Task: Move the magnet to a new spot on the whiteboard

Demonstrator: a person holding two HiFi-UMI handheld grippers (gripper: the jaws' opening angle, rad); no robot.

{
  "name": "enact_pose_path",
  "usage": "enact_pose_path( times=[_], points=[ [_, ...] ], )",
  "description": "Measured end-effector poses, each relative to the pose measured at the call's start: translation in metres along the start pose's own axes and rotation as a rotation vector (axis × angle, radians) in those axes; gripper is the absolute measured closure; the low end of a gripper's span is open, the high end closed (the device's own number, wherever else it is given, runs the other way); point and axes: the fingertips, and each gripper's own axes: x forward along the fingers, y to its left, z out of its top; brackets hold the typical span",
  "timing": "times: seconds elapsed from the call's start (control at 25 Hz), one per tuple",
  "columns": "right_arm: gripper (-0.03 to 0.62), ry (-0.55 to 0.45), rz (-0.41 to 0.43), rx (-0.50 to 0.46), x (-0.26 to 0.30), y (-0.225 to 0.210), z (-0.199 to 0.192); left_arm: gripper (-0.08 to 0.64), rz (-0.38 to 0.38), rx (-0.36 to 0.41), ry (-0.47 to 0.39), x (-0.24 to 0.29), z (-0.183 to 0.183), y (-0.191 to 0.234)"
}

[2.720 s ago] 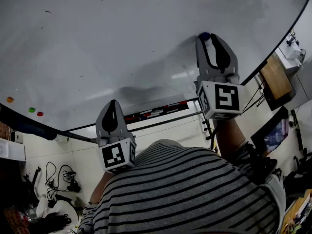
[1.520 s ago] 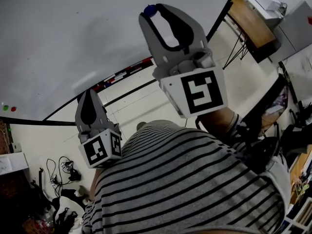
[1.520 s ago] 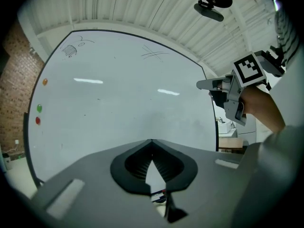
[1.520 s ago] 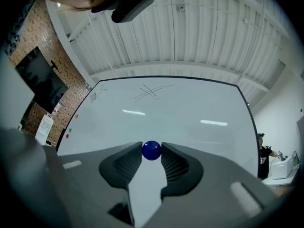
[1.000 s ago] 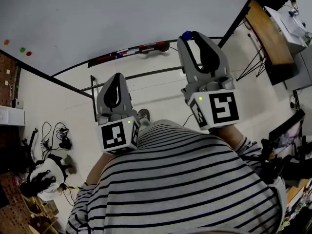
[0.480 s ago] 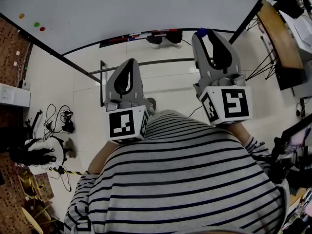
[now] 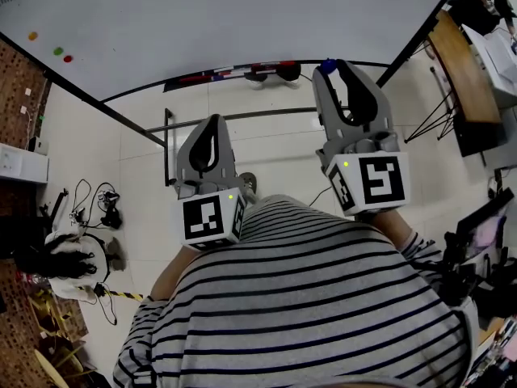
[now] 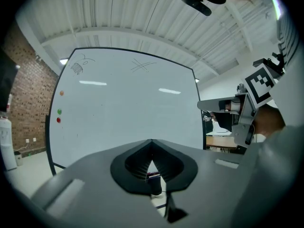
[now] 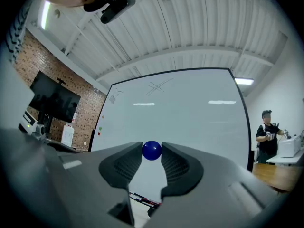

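Note:
A round blue magnet (image 9: pixel 152 150) sits pinched between the tips of my right gripper (image 9: pixel 152 151), which is shut on it. In the head view the same blue magnet (image 7: pixel 326 66) shows at the tip of the right gripper (image 7: pixel 329 69), held well back from the whiteboard (image 7: pixel 226 14). My left gripper (image 7: pixel 212 123) is shut with nothing in it and hangs lower left of the right one. The whiteboard (image 9: pixel 180 113) stands upright ahead. Three small magnets, orange (image 7: pixel 32 35), green (image 7: pixel 57 52) and red (image 7: pixel 68 58), cling near its left edge.
A marker tray with pens (image 7: pixel 234 73) runs along the board's bottom edge. A wooden desk (image 7: pixel 459 63) stands right of the board, and a person (image 9: pixel 267 133) stands by it. Cables and gear (image 7: pixel 89 208) lie on the floor at left. A brick wall (image 8: pixel 26 108) flanks the board.
The right gripper pulled the blue magnet off the board and drew back. My view swung down from the board to the floor, and both grippers now hover over the floor before the board.

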Motion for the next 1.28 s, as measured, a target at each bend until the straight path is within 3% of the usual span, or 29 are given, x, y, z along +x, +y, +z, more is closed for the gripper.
enact_pose_path(
  times=[0.32, 0.8, 1.08, 1.28],
  points=[
    [0.468, -0.040, -0.029, -0.104, 0.086, -0.022, 0.021, 0.545, 0.016, 0.005, 0.010, 0.060, 0.011, 0.052],
    [0.468, -0.121, -0.164, -0.185, 0.230, -0.051, 0.045, 0.545, 0.004, 0.023, -0.013, 0.165, 0.034, 0.157],
    [0.468, -0.139, -0.196, -0.215, 0.279, -0.053, 0.044, 0.545, -0.005, 0.013, -0.019, 0.202, 0.035, 0.185],
    [0.466, -0.172, -0.229, -0.205, 0.284, -0.054, 0.046, 0.545, -0.004, 0.012, -0.010, 0.213, 0.032, 0.193]
  ],
)
